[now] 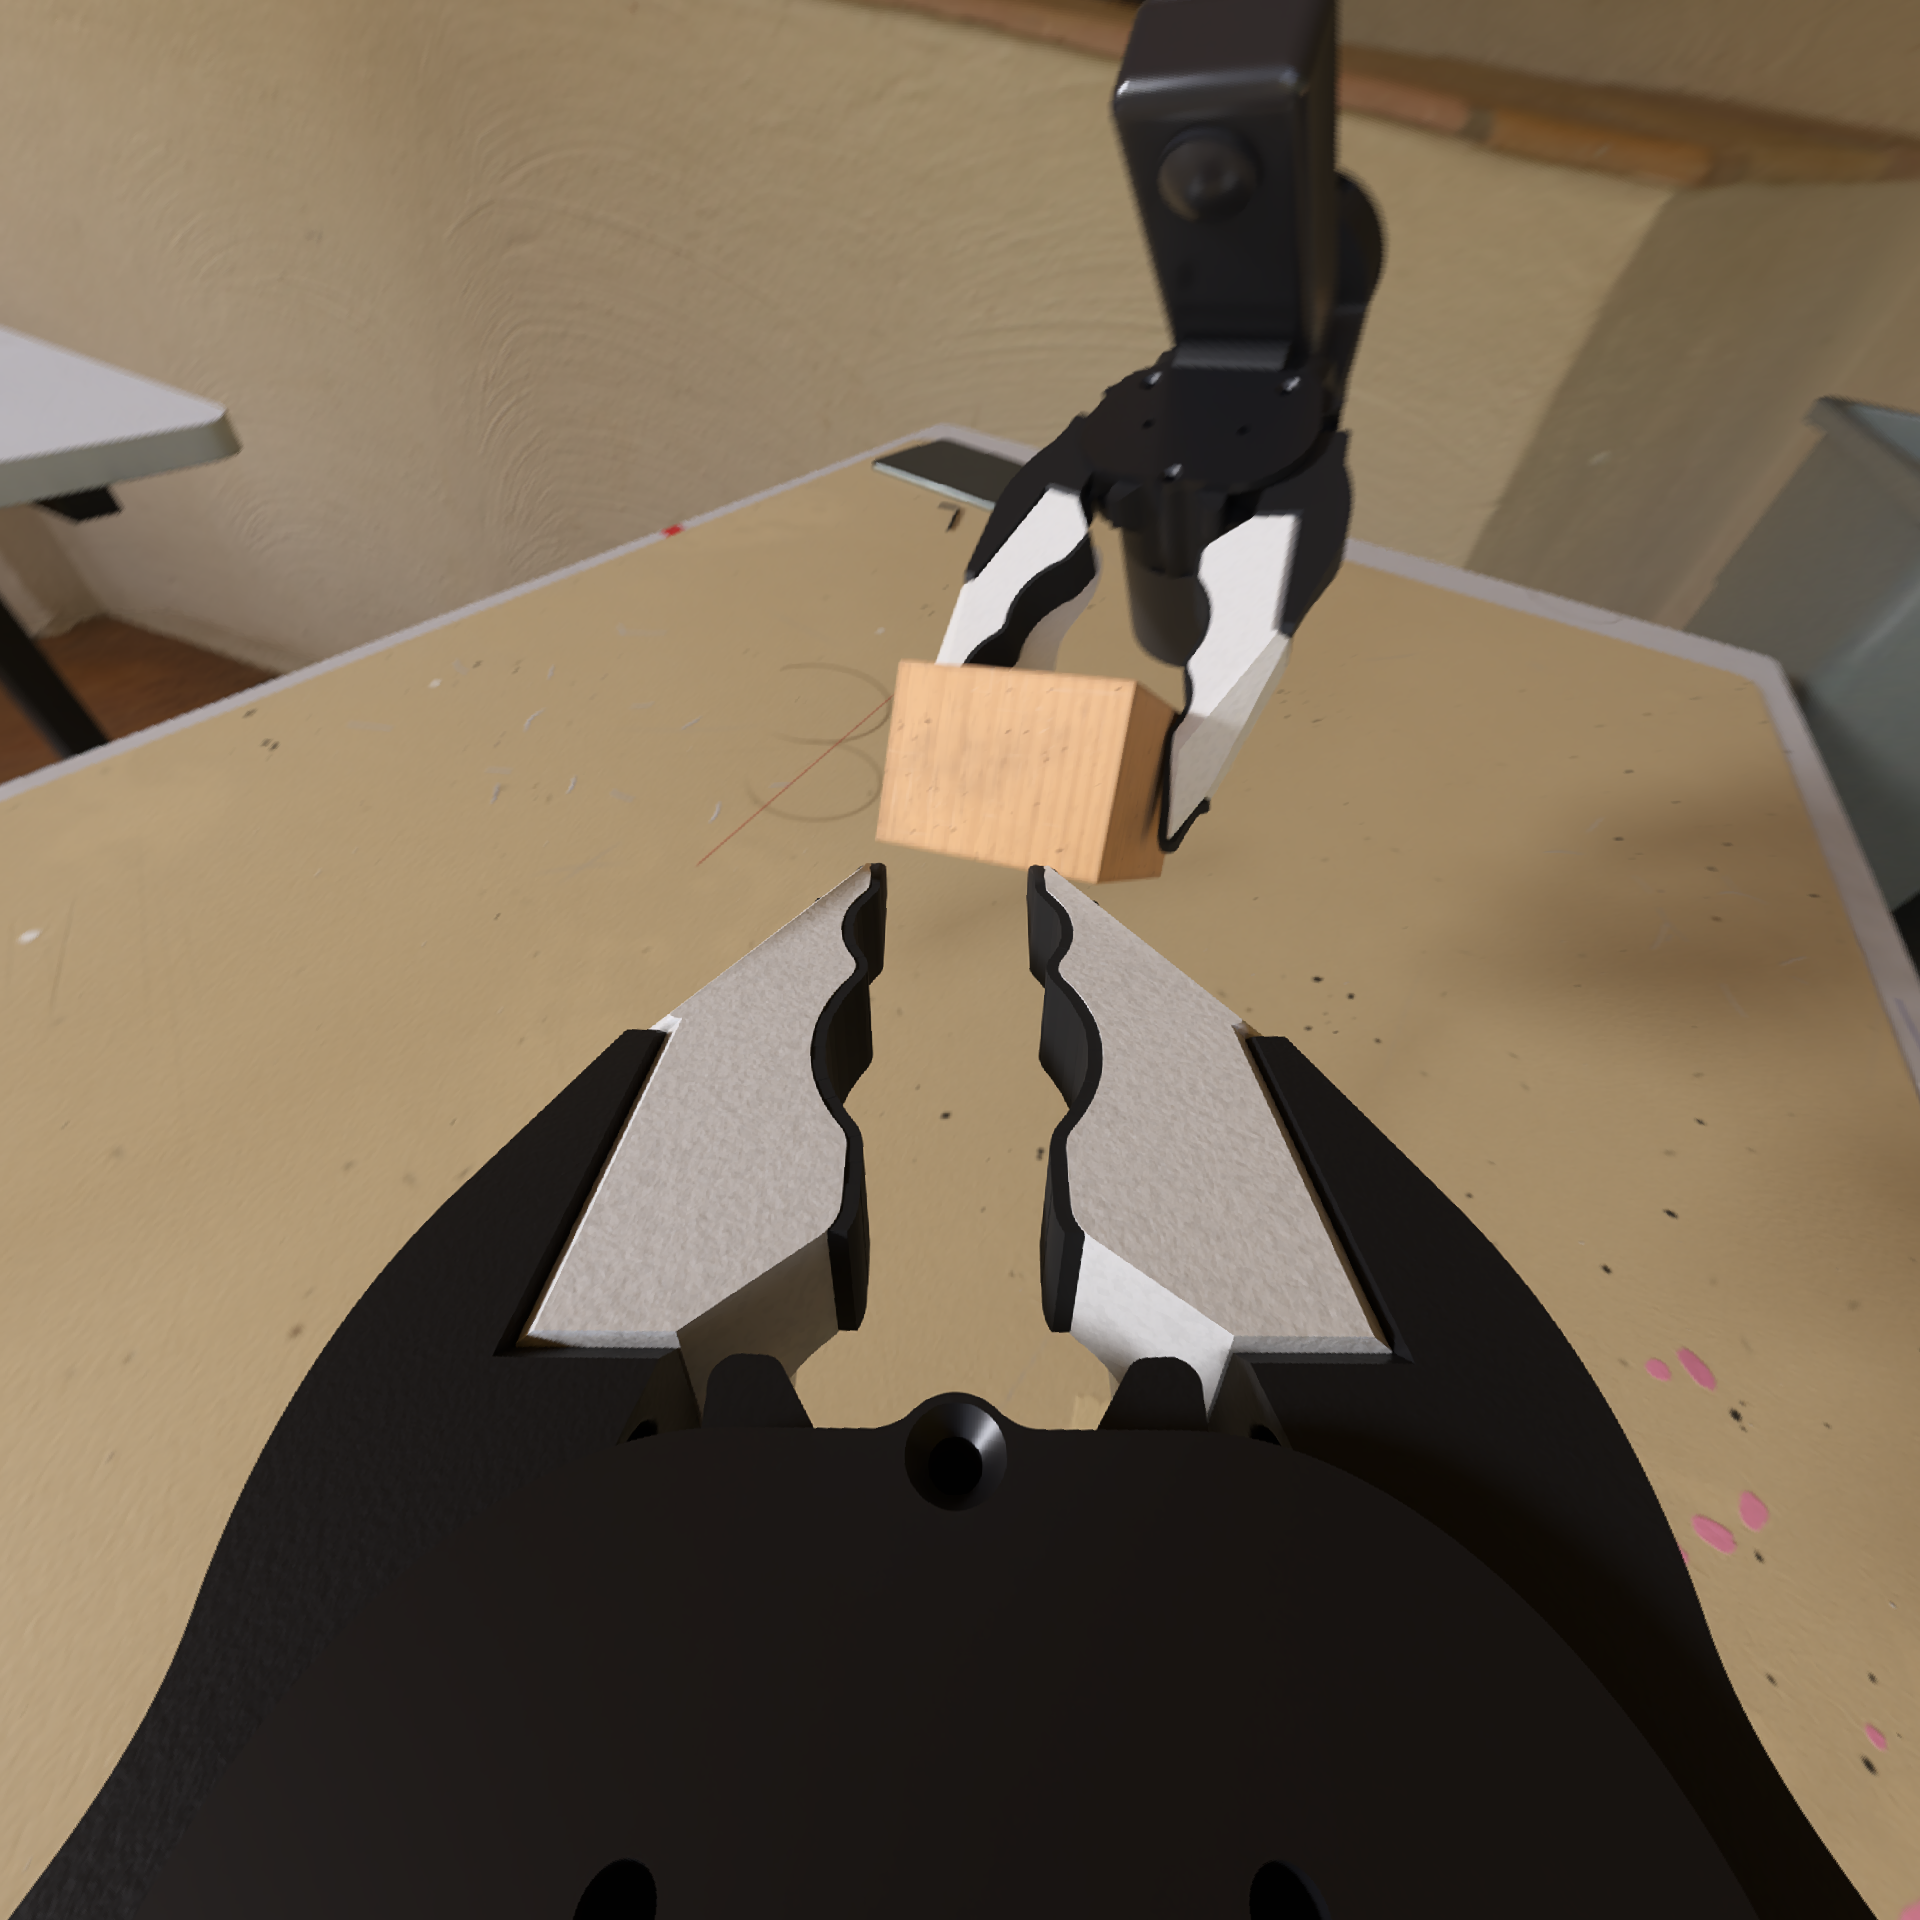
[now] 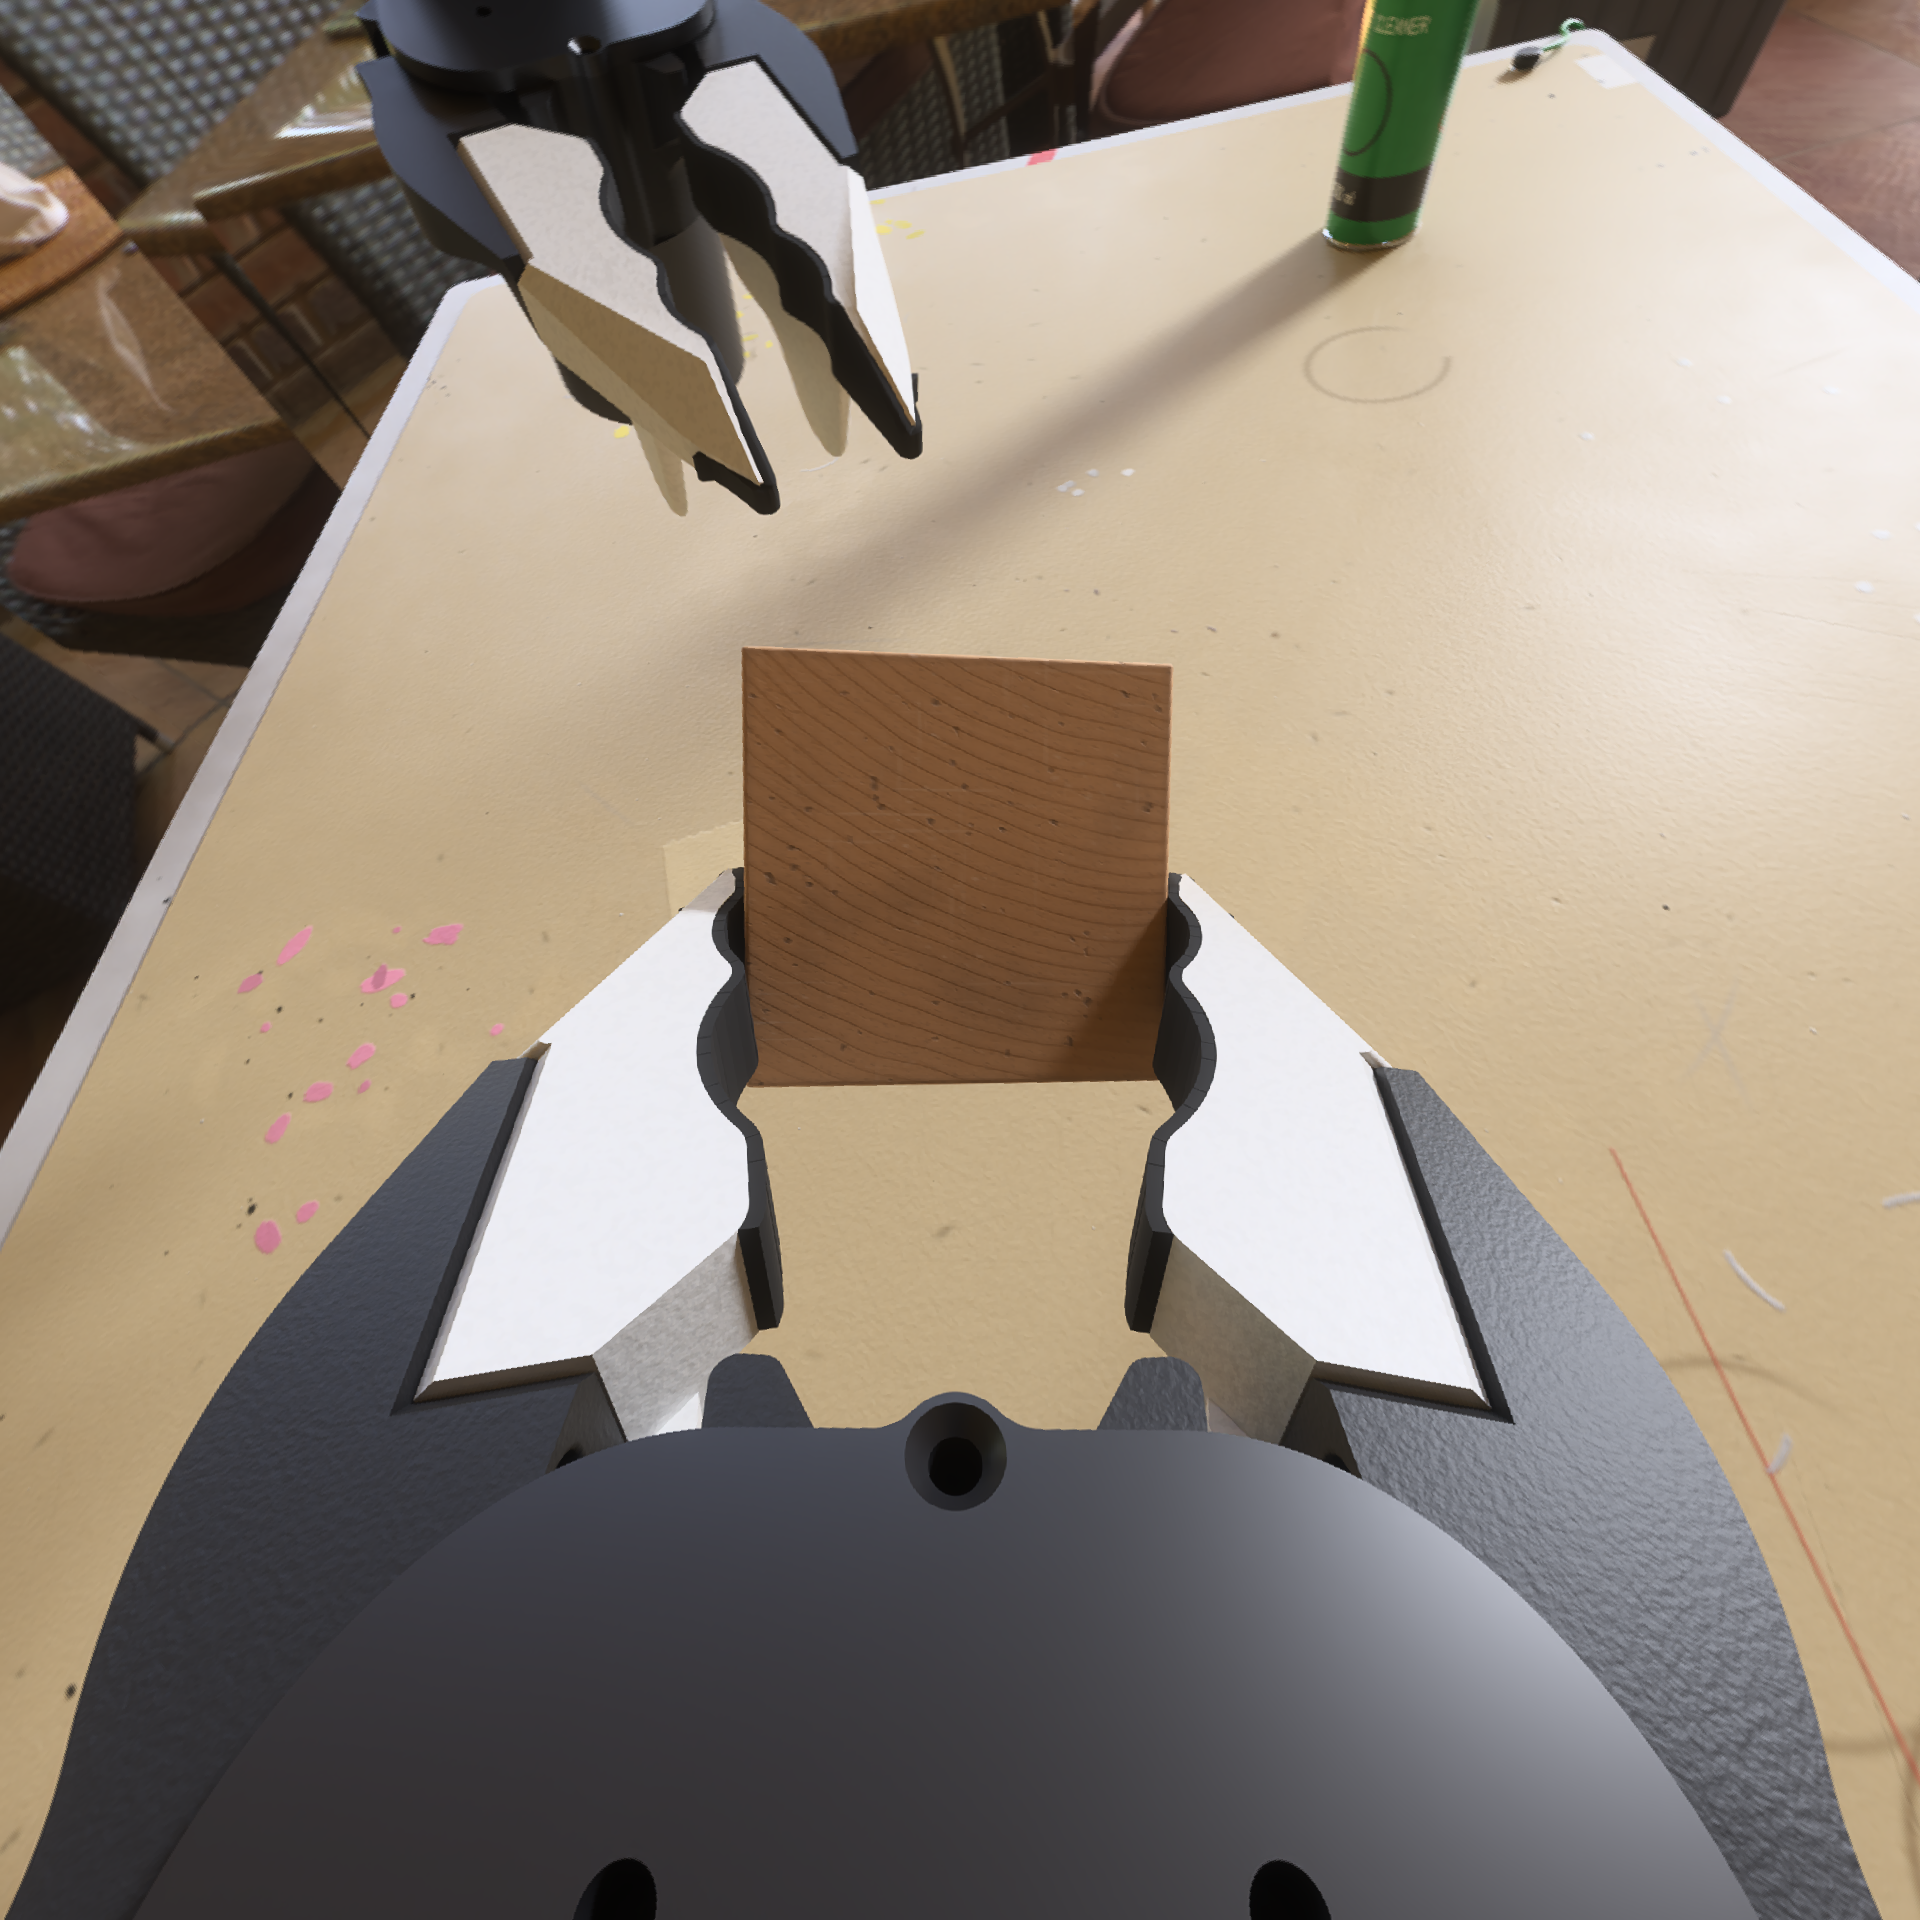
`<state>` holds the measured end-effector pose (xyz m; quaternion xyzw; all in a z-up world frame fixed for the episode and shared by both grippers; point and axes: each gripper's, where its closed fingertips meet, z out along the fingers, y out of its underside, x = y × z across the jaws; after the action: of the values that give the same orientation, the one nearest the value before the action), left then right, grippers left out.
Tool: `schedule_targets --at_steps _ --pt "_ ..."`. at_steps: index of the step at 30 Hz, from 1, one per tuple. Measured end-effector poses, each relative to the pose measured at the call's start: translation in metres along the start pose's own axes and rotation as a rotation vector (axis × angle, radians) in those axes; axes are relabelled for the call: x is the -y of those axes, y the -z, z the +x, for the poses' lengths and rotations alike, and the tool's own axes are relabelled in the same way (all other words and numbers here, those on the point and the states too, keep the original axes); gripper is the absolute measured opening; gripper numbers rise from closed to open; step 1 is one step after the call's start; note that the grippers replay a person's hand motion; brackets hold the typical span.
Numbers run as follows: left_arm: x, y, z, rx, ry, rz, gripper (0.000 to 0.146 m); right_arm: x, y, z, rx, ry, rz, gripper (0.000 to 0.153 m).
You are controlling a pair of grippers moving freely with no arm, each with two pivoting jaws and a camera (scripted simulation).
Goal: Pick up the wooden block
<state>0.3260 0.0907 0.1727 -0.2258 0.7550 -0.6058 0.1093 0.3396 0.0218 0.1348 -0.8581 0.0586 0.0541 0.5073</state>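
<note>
The wooden block (image 2: 956,862) is a light brown cube with visible grain. My right gripper (image 2: 956,883) is shut on it, one finger on each side face, and holds it a little above the tan table (image 2: 1455,727). In the left wrist view the block (image 1: 1018,774) hangs from the right gripper (image 1: 1075,743), which comes down from above. My left gripper (image 1: 956,878) is empty with its jaws a narrow gap apart, just short of the block. It also shows in the right wrist view (image 2: 836,470), hovering beyond the block.
A green spray can (image 2: 1387,125) stands at the table's far right corner. Pink paint spots (image 2: 312,1060) mark the left side. The table's white edge (image 2: 260,707) runs close on the left. A grey side table (image 1: 94,426) and wicker chairs (image 2: 156,83) stand beyond.
</note>
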Motion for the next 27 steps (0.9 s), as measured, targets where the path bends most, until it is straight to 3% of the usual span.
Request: schedule_targets --at_steps 7,21,27 --pt "-0.016 -0.001 -0.022 0.118 0.090 -0.087 0.027 -0.013 0.008 0.025 -0.086 -0.087 -0.008 0.078" --pt "-0.039 -0.004 -0.047 0.306 0.231 -0.149 0.026 -0.067 -0.001 0.055 -0.189 -0.195 -0.184 0.078" --pt "-0.041 0.007 -0.063 0.407 0.297 -0.125 0.037 -0.086 -0.001 0.066 -0.222 -0.254 -0.224 0.078"
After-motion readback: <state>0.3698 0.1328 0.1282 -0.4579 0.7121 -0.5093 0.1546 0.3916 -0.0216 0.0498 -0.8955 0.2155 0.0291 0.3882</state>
